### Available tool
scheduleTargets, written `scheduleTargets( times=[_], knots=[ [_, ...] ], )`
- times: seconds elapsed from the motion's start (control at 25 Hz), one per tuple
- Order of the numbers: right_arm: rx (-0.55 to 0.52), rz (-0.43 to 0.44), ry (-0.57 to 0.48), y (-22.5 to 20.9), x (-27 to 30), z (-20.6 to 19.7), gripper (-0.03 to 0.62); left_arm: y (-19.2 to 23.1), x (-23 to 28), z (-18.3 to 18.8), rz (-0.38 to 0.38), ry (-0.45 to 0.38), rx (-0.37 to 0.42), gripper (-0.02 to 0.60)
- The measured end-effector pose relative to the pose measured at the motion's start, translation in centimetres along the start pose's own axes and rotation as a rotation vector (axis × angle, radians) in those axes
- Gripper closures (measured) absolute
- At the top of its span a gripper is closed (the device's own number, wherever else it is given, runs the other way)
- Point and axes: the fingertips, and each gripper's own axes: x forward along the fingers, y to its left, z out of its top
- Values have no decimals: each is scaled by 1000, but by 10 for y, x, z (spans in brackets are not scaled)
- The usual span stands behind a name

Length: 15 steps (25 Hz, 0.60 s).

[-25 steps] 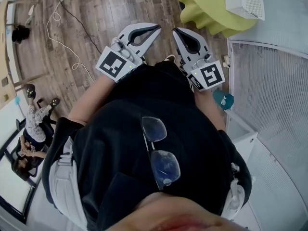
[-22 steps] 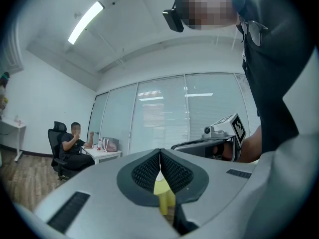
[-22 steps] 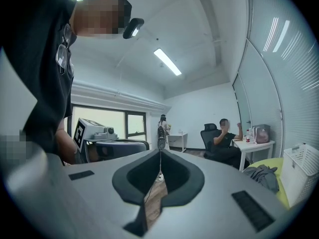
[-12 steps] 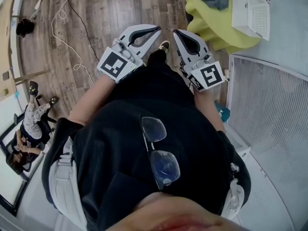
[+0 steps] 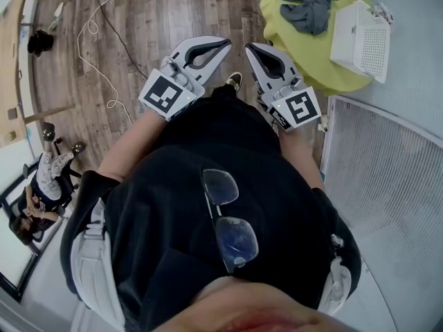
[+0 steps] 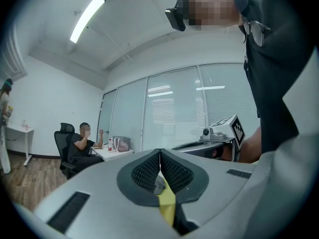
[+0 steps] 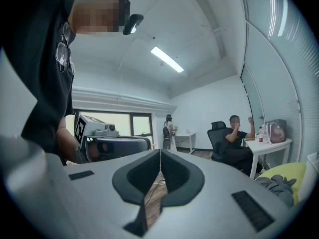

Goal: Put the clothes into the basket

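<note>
Left hand-held gripper (image 5: 223, 45): clenched, jaws pressed together on nothing; held out ahead of the person's torso, over the floor.
Right hand-held gripper (image 5: 250, 48): clenched and empty; just right of the left one, with their tips near each other but apart.
Clothes (image 5: 303, 0): grey, in a crumpled heap on the surface at far right; outside the basket and well apart from both grippers.
Surface (image 5: 308, 57): round, yellow-green.
Basket (image 5: 361, 40): white with perforated walls; on the same surface, just right of the clothes.
Floor (image 5: 152, 12): wooden planks.
Cable (image 5: 86, 37): white, trailing over the floor at far left.
Bystander (image 5: 43, 185): a person seated at the left edge.
</note>
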Motion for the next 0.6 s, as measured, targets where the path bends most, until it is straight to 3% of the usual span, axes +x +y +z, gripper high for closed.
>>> scheduleTargets(
  times=[0.6],
  knots=[
    [-17,25,-7,-138,-9,13,568,36,132,10,24,12,21,571]
  ],
)
